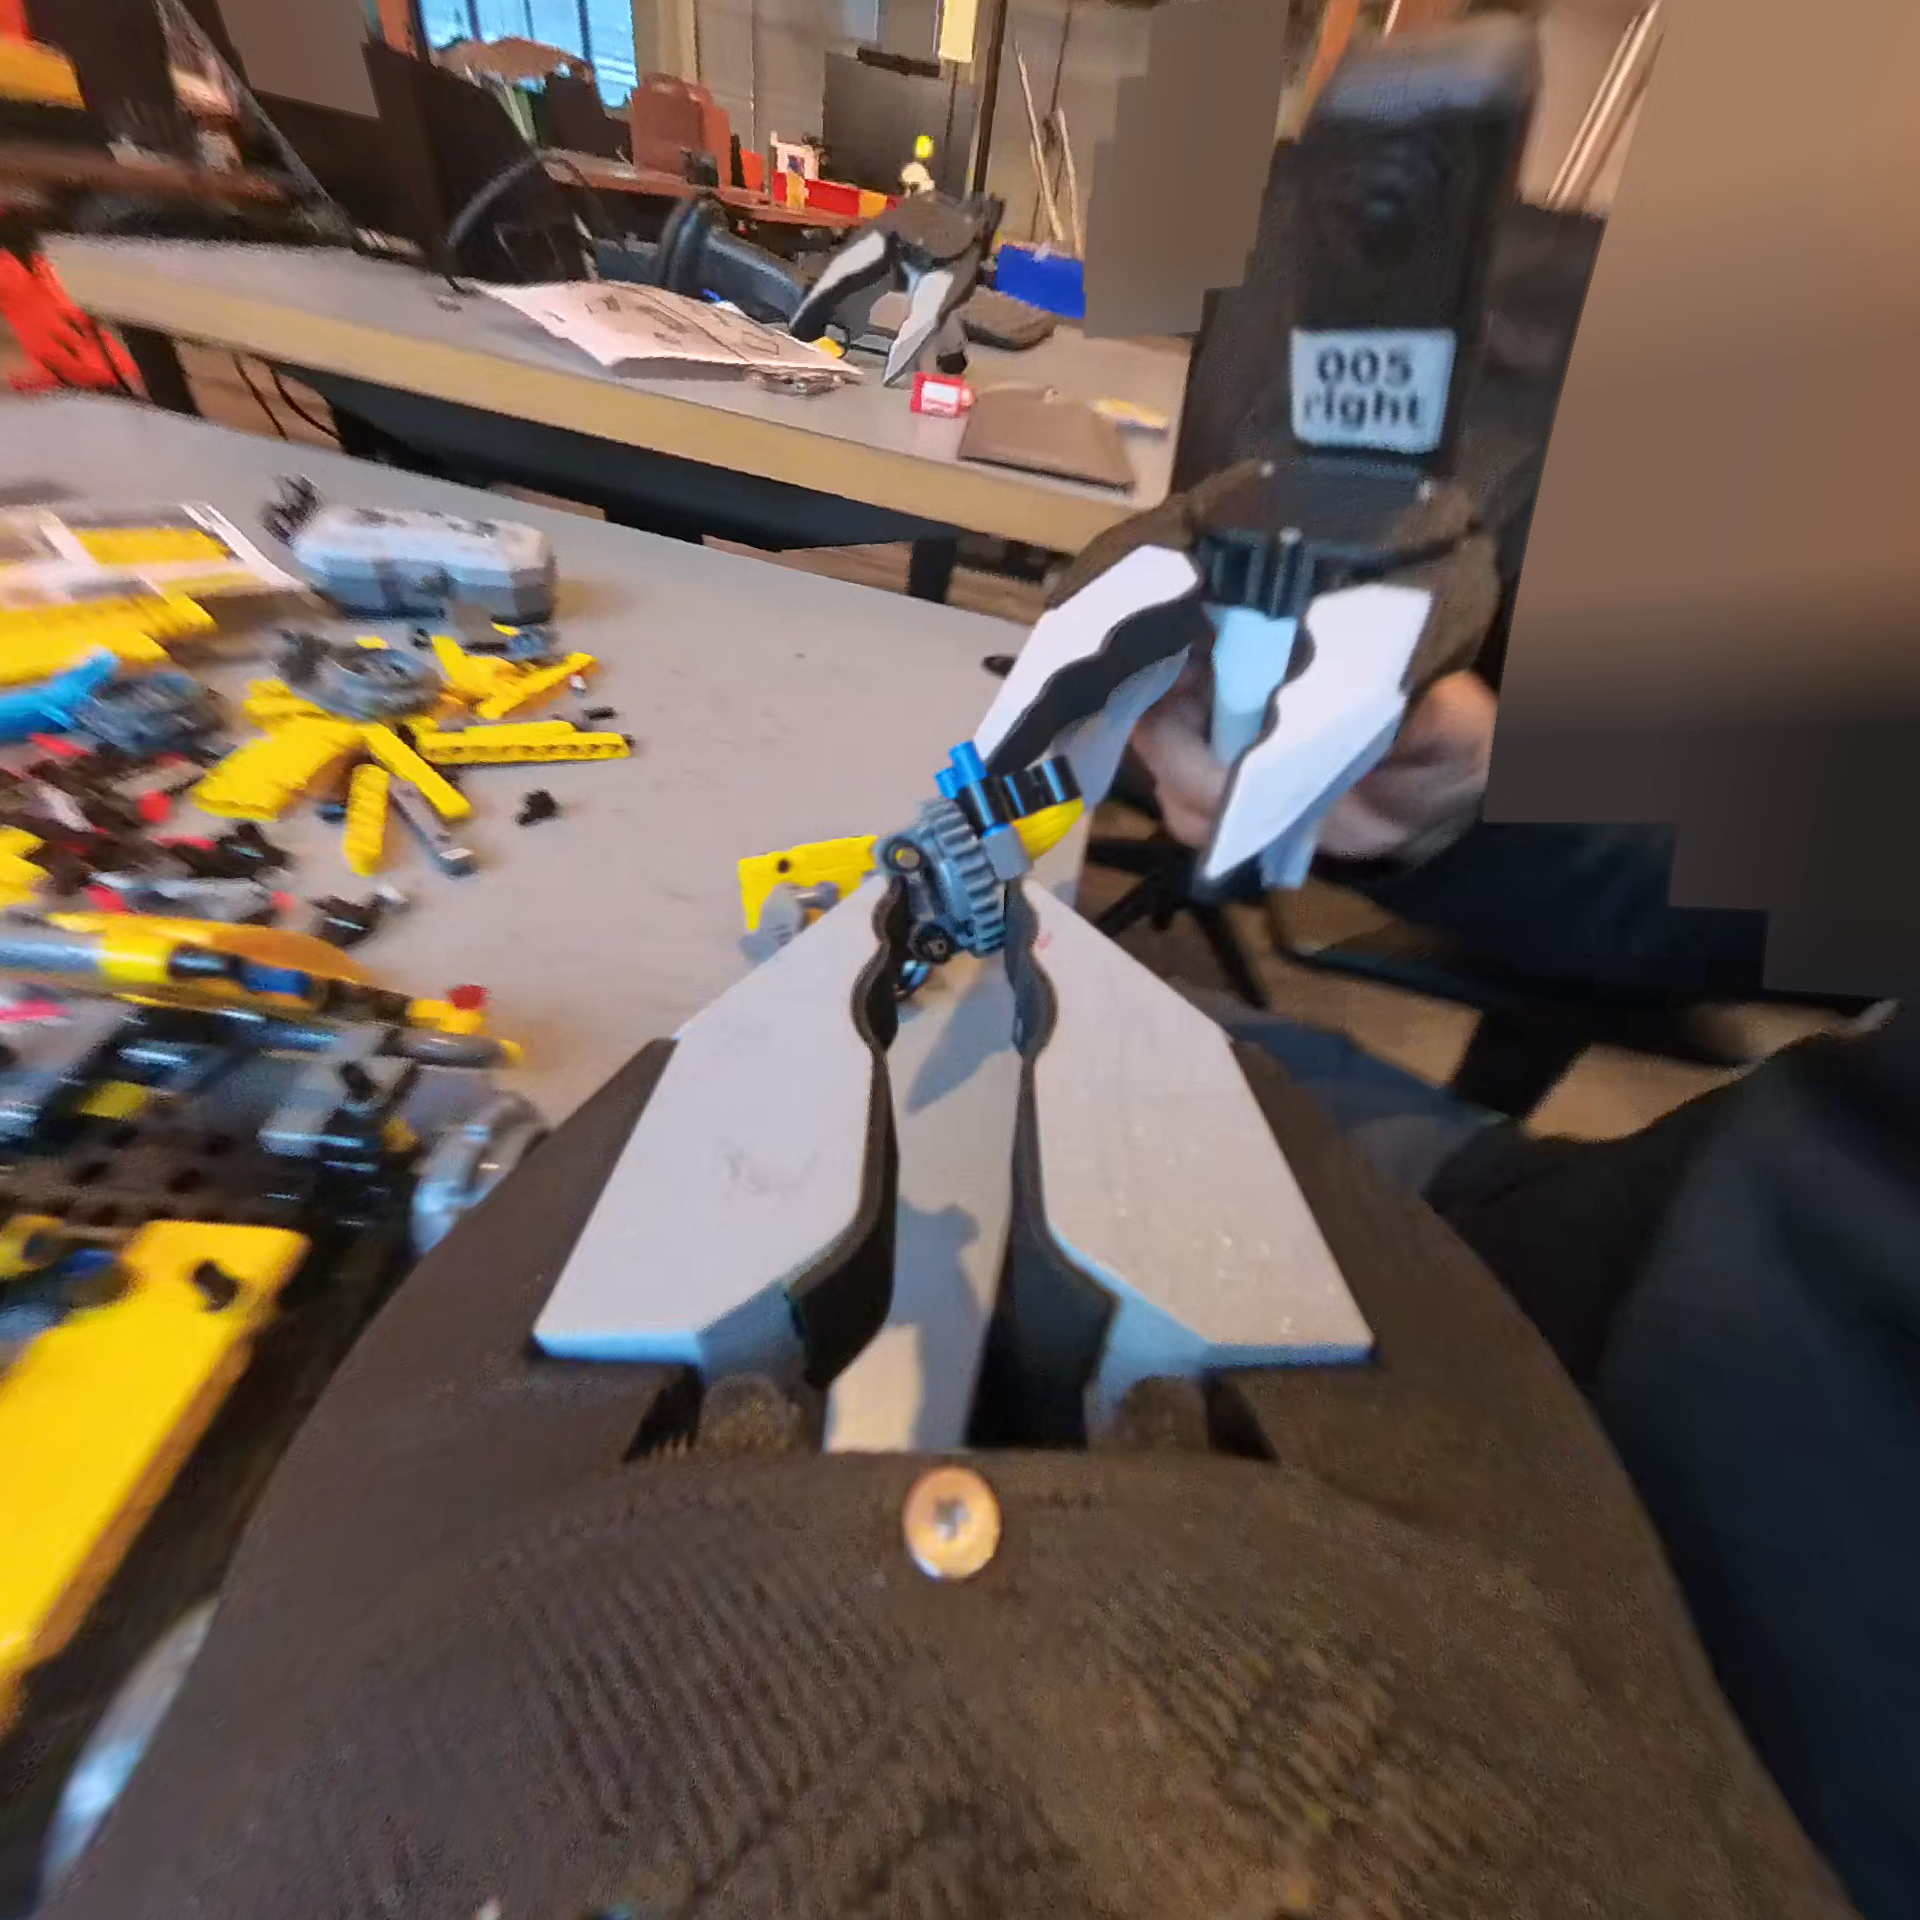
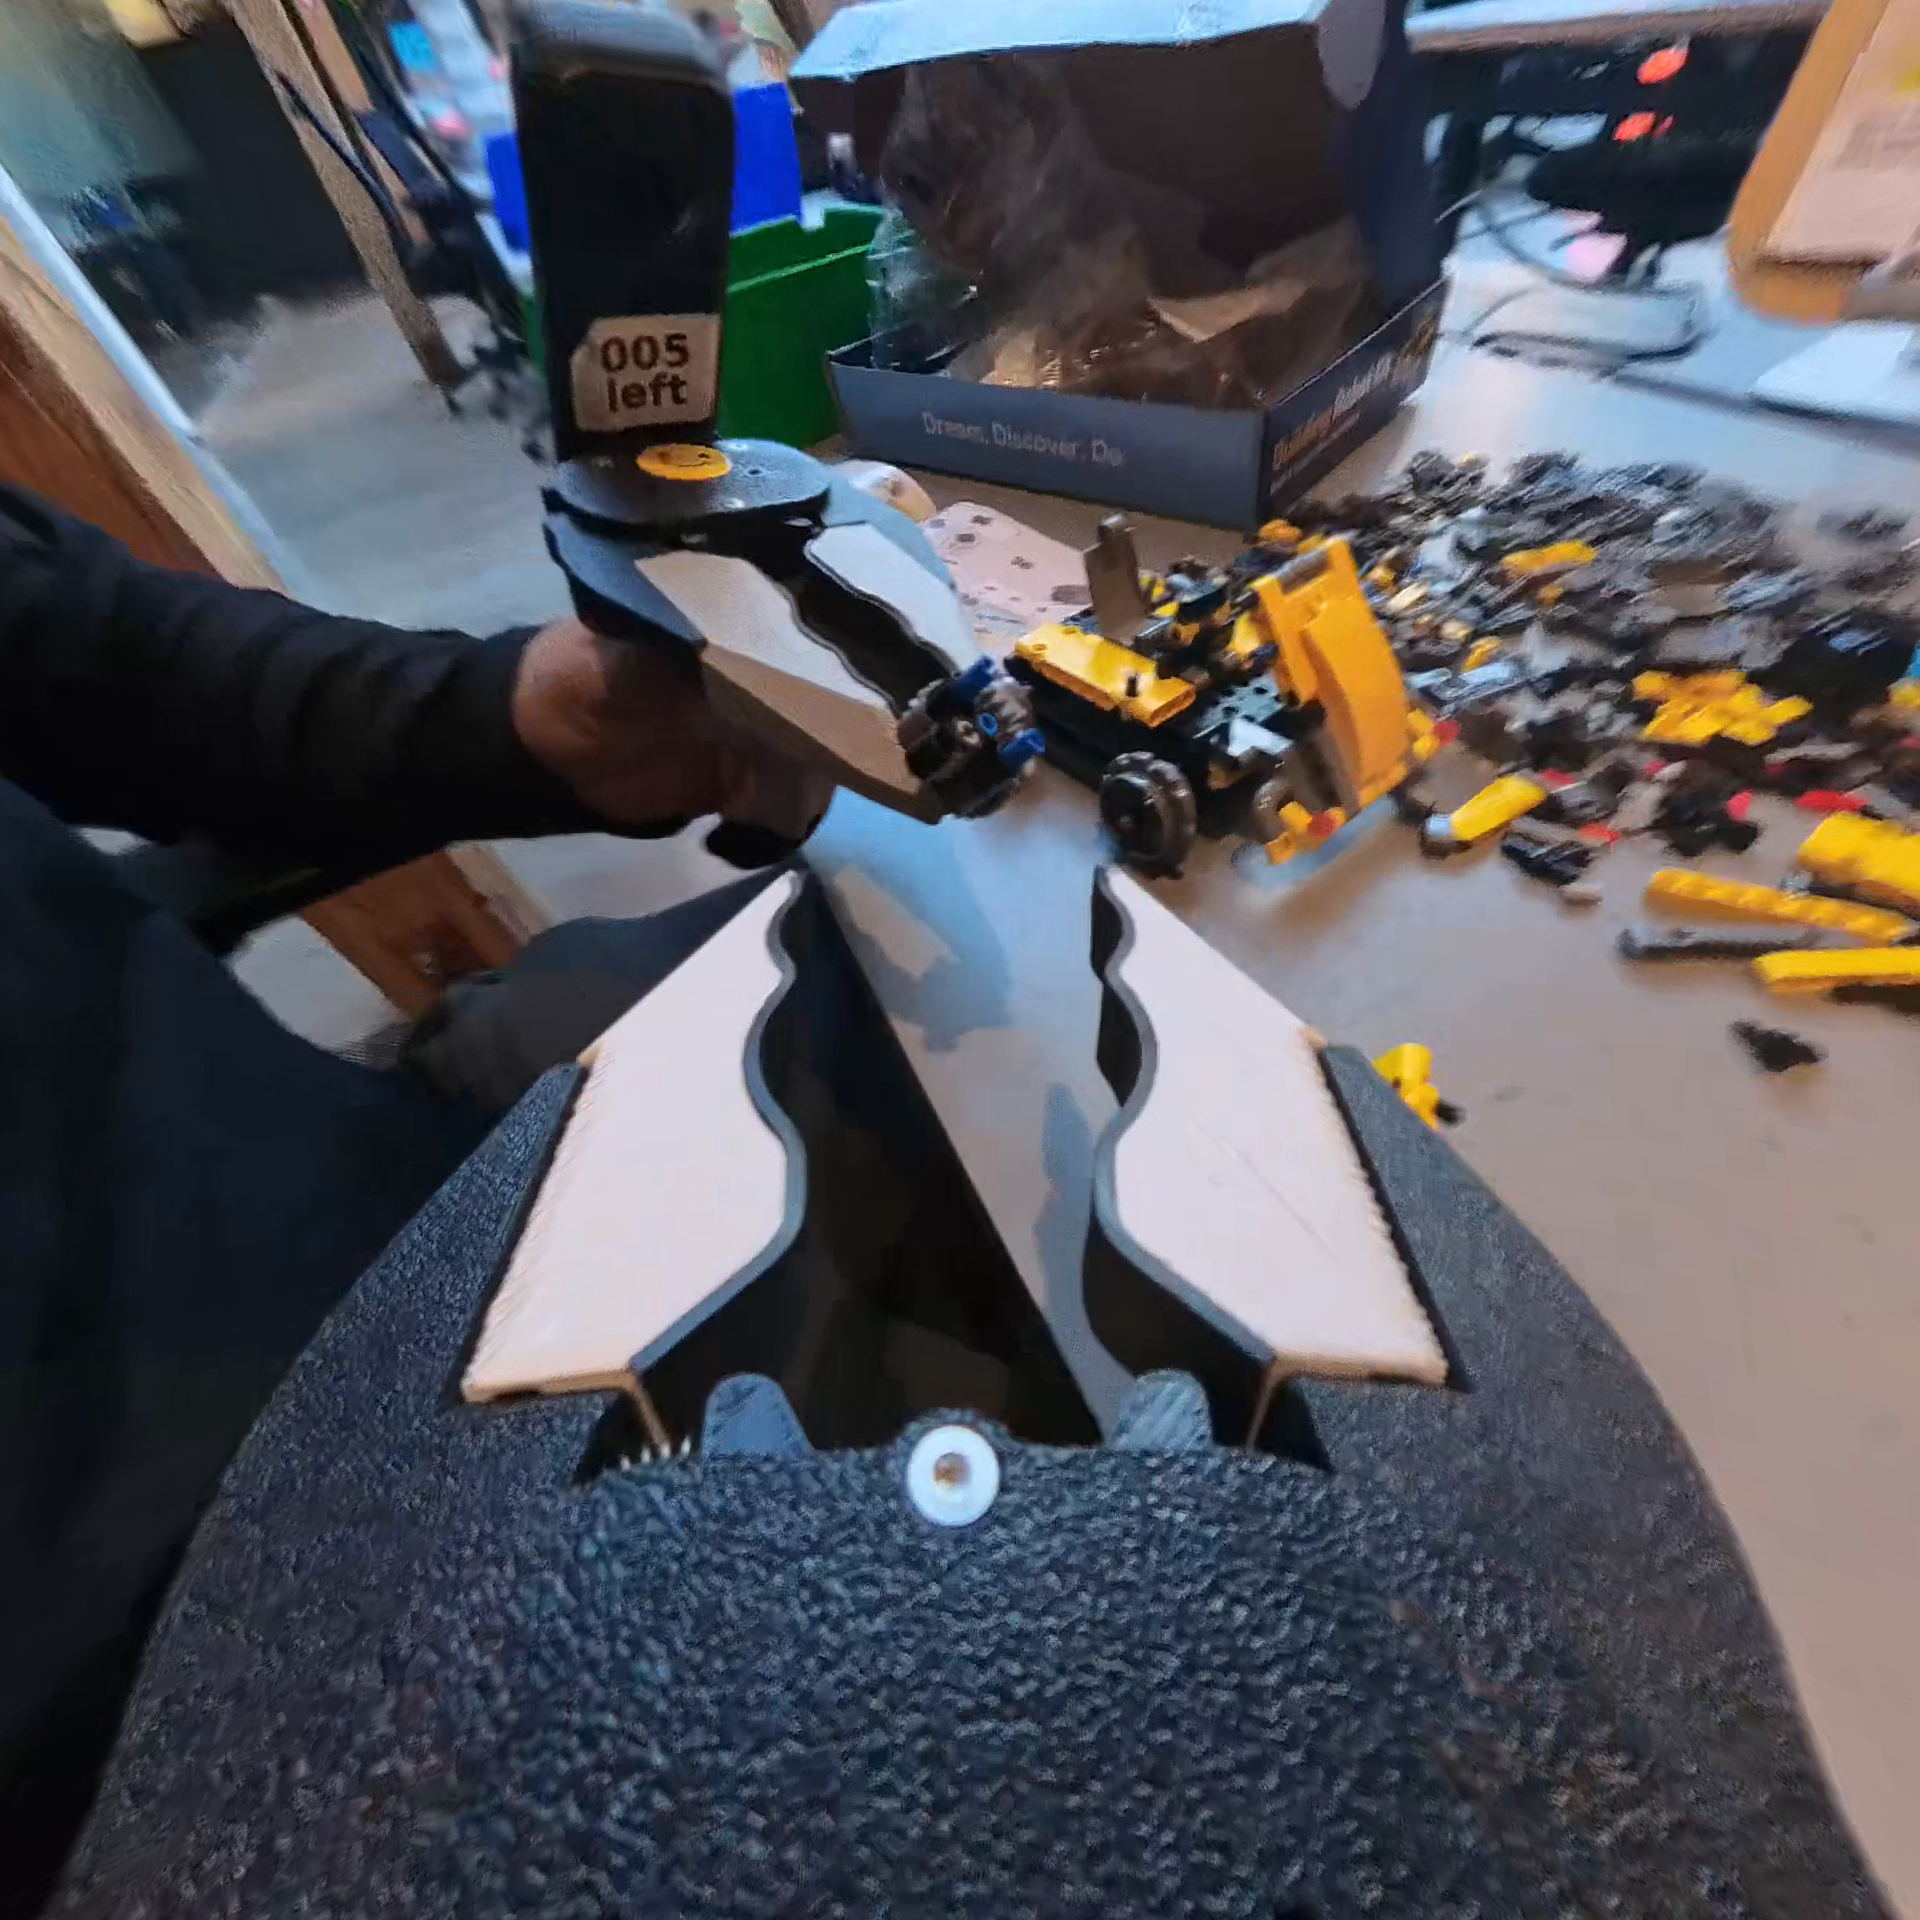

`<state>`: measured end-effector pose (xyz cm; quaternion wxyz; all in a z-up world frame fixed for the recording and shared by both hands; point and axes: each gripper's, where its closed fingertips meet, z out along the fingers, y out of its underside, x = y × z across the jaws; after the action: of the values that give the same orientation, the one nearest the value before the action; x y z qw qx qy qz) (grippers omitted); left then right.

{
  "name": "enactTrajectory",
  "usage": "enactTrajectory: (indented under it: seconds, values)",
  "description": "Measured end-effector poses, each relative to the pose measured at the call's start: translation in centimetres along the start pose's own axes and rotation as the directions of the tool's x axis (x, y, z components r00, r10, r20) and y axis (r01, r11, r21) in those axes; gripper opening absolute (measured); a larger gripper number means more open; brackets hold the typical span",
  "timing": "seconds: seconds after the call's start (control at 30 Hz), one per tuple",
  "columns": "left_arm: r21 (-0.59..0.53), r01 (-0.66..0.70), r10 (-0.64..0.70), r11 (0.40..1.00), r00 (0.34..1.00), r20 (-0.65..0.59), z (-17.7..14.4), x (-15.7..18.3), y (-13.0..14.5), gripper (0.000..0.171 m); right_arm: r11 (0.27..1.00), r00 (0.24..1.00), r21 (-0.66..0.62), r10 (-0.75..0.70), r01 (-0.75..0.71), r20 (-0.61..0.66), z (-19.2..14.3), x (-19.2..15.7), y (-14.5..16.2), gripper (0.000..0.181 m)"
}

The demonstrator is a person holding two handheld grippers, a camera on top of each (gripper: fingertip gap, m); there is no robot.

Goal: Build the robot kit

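Gear assembly: small build of a grey toothed gear, black connectors, blue pins and a yellow curved piece. Held up off the grey table, gripped at the tips of the left gripper. In the right wrist view the same assembly sits at the far gripper's tips, just beside the yellow vehicle.

Left gripper: fingers drawn close together, clamped on the gear assembly; a hand in a dark sleeve grips its handle.

Right gripper: jaws spread wide, nothing between them. In the left wrist view it faces the gear assembly from beyond, one fingertip just beside the assembly's upper end; whether it touches cannot be told.

Yellow vehicle: part-built yellow and black model with a black wheel, standing on the table just beyond the gear assembly.

Loose pieces: yellow beams, black and red small parts, scattered on the table beyond and to the side of the vehicle.

Grey block unit: boxy grey part, at the far edge of the loose pieces.

Open cardboard box: dark, holding crumpled clear bags, behind the vehicle.

Green bin: beside the box.

Second table: well behind the gear assembly, bearing an open booklet and a spare gripper.
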<state>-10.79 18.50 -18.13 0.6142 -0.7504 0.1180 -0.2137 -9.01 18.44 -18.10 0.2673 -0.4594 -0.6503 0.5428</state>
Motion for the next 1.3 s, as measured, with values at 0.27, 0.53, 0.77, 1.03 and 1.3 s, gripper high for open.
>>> enactTrajectory:
  seconds: [0.27,0.53,0.77,1.03,1.3]
  values:
    - [0.008,0.330,-0.321,0.944,0.925,-0.205,0.3,3.5,-0.1,0.016,0.957,0.954,-0.040,-0.291,0.288,-0.079,0.6,-1.7,-0.7,0.054]
    - [-0.089,0.449,-0.453,0.889,0.836,-0.309,-0.9,5.1,1.6,0.016,0.891,0.896,-0.097,-0.444,0.443,0.011,1.3,-3.7,1.0,0.049]
    - [0.253,0.320,-0.336,0.913,0.941,0.022,-4.3,-0.3,0.6,0.016,0.973,0.967,-0.020,-0.229,0.228,-0.116,3.7,-2.1,0.8,0.052]
    - [0.162,-0.100,0.047,0.982,0.952,0.302,-4.1,-0.3,1.0,0.017,0.952,0.980,0.230,0.191,-0.201,0.062,6.4,-3.2,-1.5,0.051]
    - [0.061,-0.274,0.233,0.960,0.900,0.369,-3.8,-0.2,1.1,0.017,0.903,0.945,0.281,0.302,-0.326,0.128,7.3,-2.5,-1.8,0.033]
